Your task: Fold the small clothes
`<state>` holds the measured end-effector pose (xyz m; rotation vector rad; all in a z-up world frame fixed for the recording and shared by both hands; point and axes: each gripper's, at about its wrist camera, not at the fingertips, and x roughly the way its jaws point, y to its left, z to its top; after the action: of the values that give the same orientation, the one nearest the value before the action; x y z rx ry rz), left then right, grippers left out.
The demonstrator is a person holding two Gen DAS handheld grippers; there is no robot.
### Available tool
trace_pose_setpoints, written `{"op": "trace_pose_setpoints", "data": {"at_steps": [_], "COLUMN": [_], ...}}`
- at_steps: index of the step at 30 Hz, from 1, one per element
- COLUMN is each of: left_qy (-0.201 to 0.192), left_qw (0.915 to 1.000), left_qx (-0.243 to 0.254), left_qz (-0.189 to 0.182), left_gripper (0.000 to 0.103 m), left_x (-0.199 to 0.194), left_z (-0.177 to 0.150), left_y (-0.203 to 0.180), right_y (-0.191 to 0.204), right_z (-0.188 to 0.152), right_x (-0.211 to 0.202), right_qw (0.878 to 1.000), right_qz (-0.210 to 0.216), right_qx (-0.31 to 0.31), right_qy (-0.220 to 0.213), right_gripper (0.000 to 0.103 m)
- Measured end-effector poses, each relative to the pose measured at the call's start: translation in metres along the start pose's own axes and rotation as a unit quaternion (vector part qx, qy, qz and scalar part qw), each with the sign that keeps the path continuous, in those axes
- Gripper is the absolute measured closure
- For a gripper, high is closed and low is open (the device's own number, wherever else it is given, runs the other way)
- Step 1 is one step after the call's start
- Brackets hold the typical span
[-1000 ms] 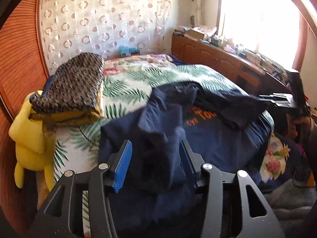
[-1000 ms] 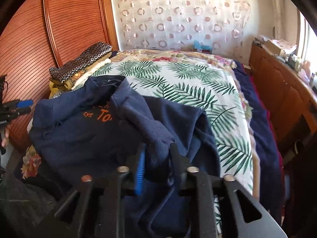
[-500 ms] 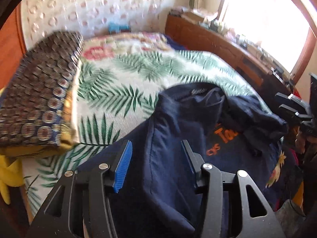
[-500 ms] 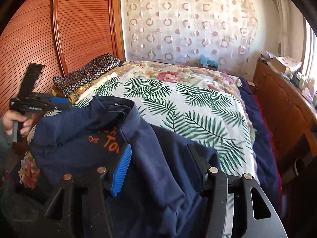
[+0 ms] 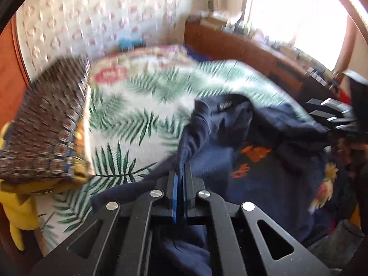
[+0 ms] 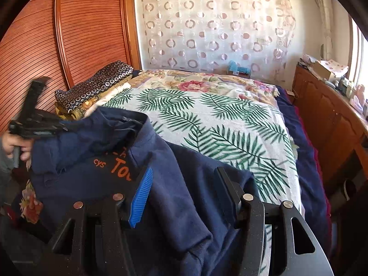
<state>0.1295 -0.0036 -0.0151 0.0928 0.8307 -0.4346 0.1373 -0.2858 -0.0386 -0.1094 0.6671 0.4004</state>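
Note:
A small navy shirt [image 6: 92,151] with orange lettering lies crumpled on the near end of the bed; it also shows in the left wrist view [image 5: 264,170]. My left gripper [image 5: 181,168] is shut on a fold of the navy shirt at its left side. In the right wrist view the left gripper [image 6: 34,128] shows at the shirt's far left edge. My right gripper [image 6: 184,181] is open, with its jaws wide apart over the shirt's right part, and holds nothing. The right gripper [image 5: 331,115] also shows at the right of the left wrist view.
The bed has a palm-leaf cover [image 6: 218,119]. A stack of folded patterned cloths [image 6: 96,87] lies at the bed's left side by a wooden slatted wardrobe [image 6: 46,46]. A yellow plush [image 5: 20,207] hangs beside the stack. A wooden cabinet [image 6: 329,119] runs along the right.
My left gripper has shut on a fold of the shirt; half a second ago it was open. My right gripper let go of the shirt earlier and stays open.

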Motion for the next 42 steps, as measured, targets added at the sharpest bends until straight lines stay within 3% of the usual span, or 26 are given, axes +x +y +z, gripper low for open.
{"op": "trace_pose_setpoints", "data": {"at_steps": [5,9,12,16,20,24,26,42], "left_qy": [-0.050,-0.039,-0.022,-0.017,-0.029,-0.038,-0.042,-0.049], "left_qw": [0.9985,0.9986,0.9990,0.9992,0.9993,0.9985,0.9981,0.9896], "left_qx": [0.025,0.036,0.037,0.025,-0.006,-0.019,-0.026,-0.111], "left_qz": [0.000,0.002,0.009,0.024,0.021,0.035,0.036,0.077], "left_gripper": [0.099,0.099,0.094,0.064,0.054,0.044,0.024,0.023], "left_x": [-0.076,-0.099,-0.093,-0.088,-0.089,-0.089,-0.088,-0.063], "left_z": [-0.024,-0.057,-0.073,-0.084,-0.083,-0.082,-0.082,-0.090], "left_y": [-0.026,-0.044,-0.048,-0.038,-0.020,-0.008,-0.001,0.060], "right_y": [-0.017,-0.028,-0.030,-0.028,-0.027,-0.024,-0.024,-0.037], "right_z": [-0.008,-0.015,-0.020,-0.021,-0.014,-0.004,-0.002,0.015], "right_x": [-0.010,-0.020,-0.023,-0.019,-0.013,-0.002,0.004,0.029], "right_qw": [1.000,0.999,0.999,0.999,0.999,0.999,0.999,0.999], "right_qz": [-0.003,-0.002,-0.004,-0.005,-0.006,-0.012,-0.017,-0.029], "right_qx": [0.028,0.046,0.051,0.053,0.051,0.036,0.027,0.016], "right_qy": [-0.003,-0.006,-0.005,0.005,0.008,0.012,0.015,0.028], "right_gripper": [0.046,0.046,0.046,0.045,0.044,0.035,0.035,0.033]}}
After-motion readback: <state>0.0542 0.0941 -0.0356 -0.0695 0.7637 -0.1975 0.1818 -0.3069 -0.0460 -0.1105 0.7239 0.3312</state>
